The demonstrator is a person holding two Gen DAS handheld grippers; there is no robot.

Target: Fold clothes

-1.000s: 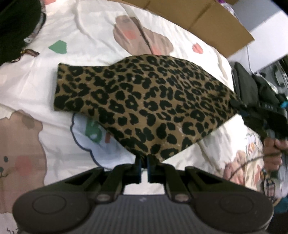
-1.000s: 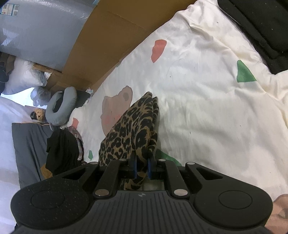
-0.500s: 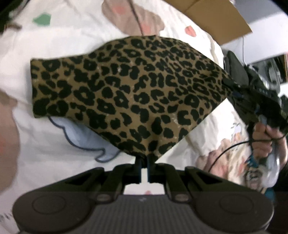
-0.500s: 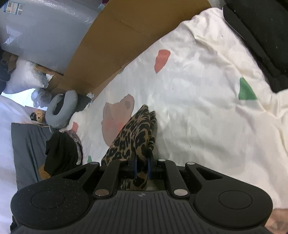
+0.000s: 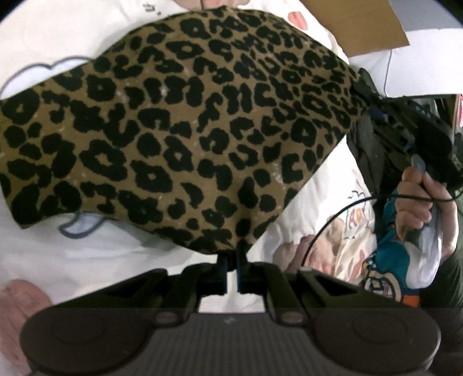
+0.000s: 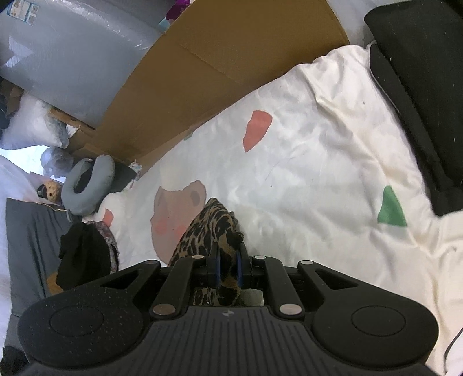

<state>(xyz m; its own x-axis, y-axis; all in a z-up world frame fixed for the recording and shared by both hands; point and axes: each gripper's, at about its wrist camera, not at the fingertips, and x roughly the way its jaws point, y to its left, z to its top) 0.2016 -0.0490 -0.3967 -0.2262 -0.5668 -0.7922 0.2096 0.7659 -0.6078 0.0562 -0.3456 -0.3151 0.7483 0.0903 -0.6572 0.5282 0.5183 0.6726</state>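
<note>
Left tool (image 5: pixel 231 260) clamped on the near edge of the leopard-print garment (image 5: pixel 179 124); right tool (image 6: pixel 227 267) pinches its bunched far corner. Garment is stretched between both, above the bear-print bedsheet (image 6: pixel 318 179). Cardboard (image 6: pixel 225 66) behind the bed.

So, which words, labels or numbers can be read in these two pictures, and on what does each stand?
No text can be quoted with confidence.
Printed letters on the bedsheet, left wrist view: blurred, not readable.
White label on the grey wrapped package, right wrist view: too small to read.
</note>
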